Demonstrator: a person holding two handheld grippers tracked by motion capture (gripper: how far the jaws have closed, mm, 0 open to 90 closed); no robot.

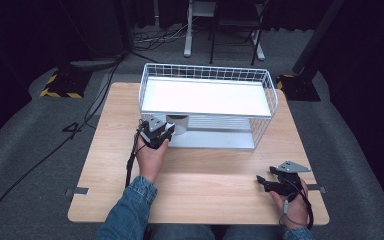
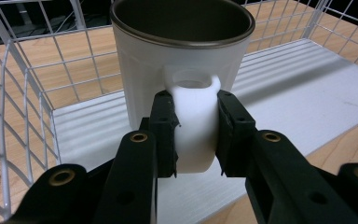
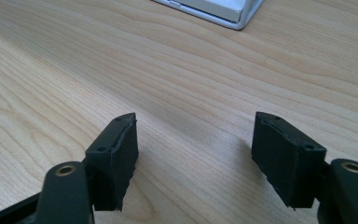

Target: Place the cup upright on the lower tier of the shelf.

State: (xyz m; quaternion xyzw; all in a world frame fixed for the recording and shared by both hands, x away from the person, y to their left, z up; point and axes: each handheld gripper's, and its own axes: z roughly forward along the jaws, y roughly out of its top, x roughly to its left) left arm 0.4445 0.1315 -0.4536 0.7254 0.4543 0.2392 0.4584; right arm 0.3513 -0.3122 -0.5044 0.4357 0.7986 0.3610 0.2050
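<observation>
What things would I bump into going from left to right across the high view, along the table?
Left hand-held gripper pinching the white mug → the mug on the wire rack's lower shelf → right hand-held gripper, open over the wooden table.

- No lettering, brand, number or label that I can read anywhere.
- White mug [image 2: 182, 65], its handle pinched between my left fingers [image 2: 165, 126]: plain wall and handle, no print.
- Wire rack [image 1: 207, 100] around and beyond those fingers: bare white shelves, no tag.
- Wooden table [image 3: 177, 79] ahead of my right fingers [image 3: 116, 158]: grain only.
- Yellow-black hazard stripes [image 1: 57, 92] on a floor base, far from both sets of fingers: a marking without words.
</observation>
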